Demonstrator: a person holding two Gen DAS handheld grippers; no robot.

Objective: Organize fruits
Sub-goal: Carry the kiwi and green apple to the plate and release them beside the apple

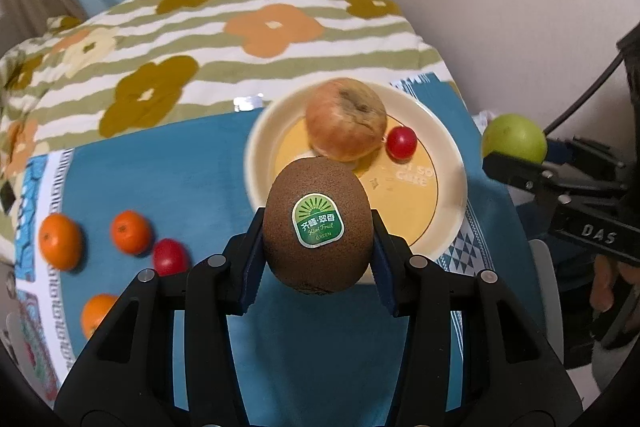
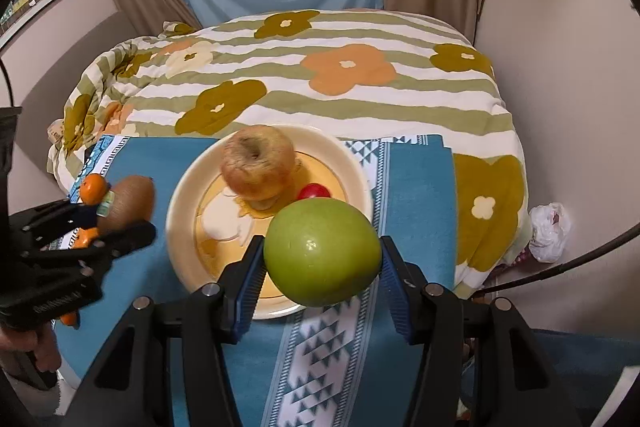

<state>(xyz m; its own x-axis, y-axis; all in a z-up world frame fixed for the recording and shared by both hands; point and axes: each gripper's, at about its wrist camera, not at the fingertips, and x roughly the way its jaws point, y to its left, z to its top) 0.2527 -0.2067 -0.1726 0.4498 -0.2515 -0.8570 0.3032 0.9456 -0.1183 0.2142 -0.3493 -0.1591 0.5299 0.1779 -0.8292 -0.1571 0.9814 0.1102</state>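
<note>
Both hands are loaded here! The left gripper (image 1: 318, 231) is clamped on a brown kiwi (image 1: 318, 223), green sticker facing up, pads pressed to either flank, and it hangs at the near-left rim of the cream plate (image 1: 256, 163). Over on the other side, the right gripper (image 2: 322, 259) is squeezed onto a green apple (image 2: 322, 253), poised above the plate's near edge in its own view.

Already on the plate: a wrinkled reddish apple (image 1: 346, 119) and a small red cherry tomato (image 1: 401, 142) tucked just beside it. Out on the blue cloth (image 1: 180, 179), left of the plate, three oranges are waiting, (image 1: 60, 241), (image 1: 130, 231) and (image 1: 96, 315), with another red tomato (image 1: 170, 255) next to them. The cloth lies over a flowered quilt (image 1: 240, 27); what is underneath I can't tell.

So this reads as the delivery step: two fruits carried in, neither set down yet. The plate's free space looks to be the yellow centre and the near side. Next call, I'd say: lower one fruit at a time into that gap, clear of the apple and tomato, and release gently, because round fruit on a shallow plate will want to roll. The two grippers sit close, so staggering them seems wise.
</note>
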